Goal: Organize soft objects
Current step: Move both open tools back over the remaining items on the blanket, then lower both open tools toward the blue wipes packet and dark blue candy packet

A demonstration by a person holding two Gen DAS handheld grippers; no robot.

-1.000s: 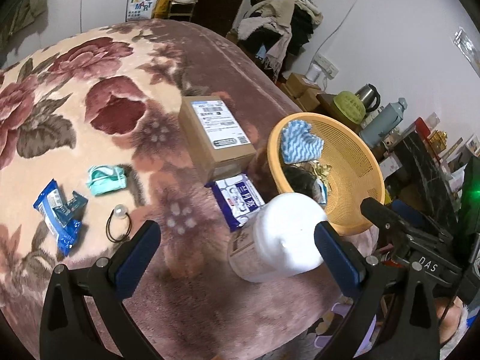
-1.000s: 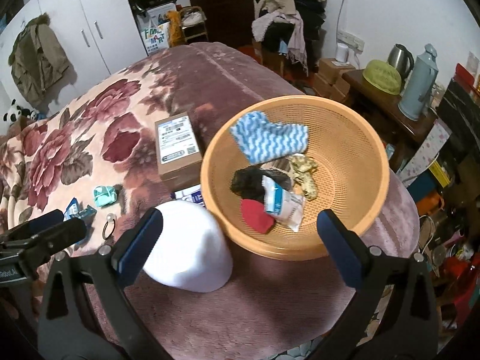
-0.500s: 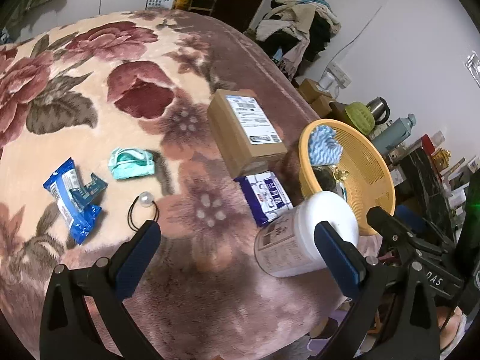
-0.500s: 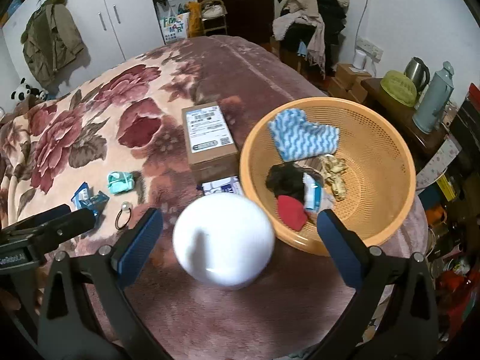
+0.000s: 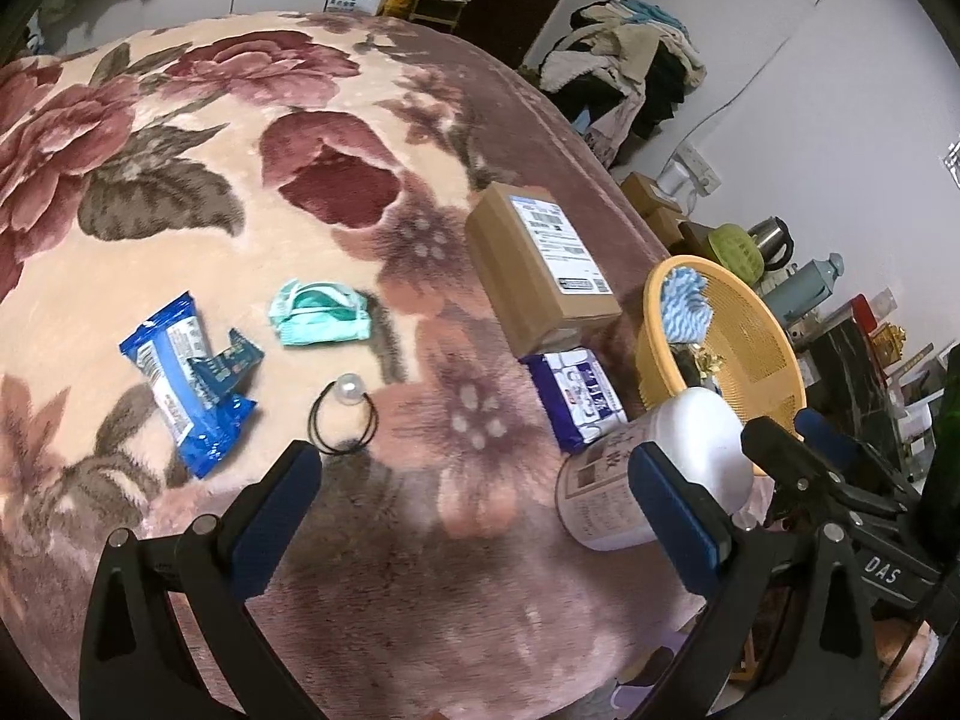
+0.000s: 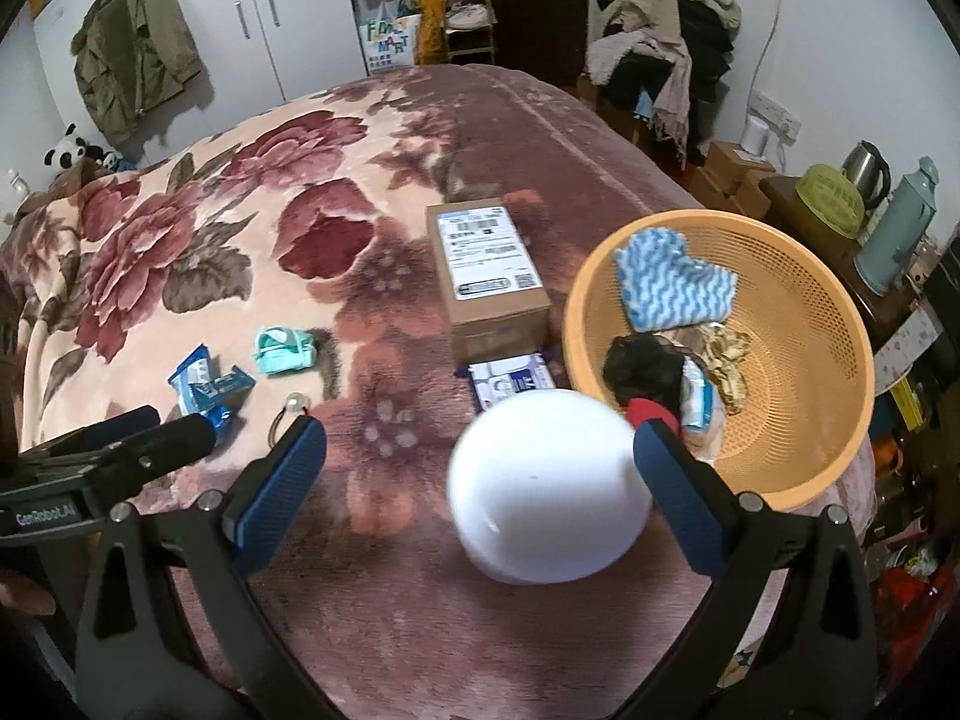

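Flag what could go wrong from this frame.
Both grippers are open and empty. The white canister stands between the right gripper and the orange basket; a reach could knock it over. The thin hair tie below the left gripper lies flat in the plush blanket, so the pads may miss it.

The left gripper (image 5: 474, 501) hangs wide open above the floral blanket (image 5: 180, 138). Ahead lie a blue wrapper (image 5: 180, 372), a mint mask (image 5: 321, 315), a black hair tie (image 5: 343, 417) (pearl attached), a cardboard box (image 5: 540, 267) and a tissue pack (image 5: 579, 396). A white tub (image 5: 654, 468) stands beside the orange basket (image 5: 750, 336).
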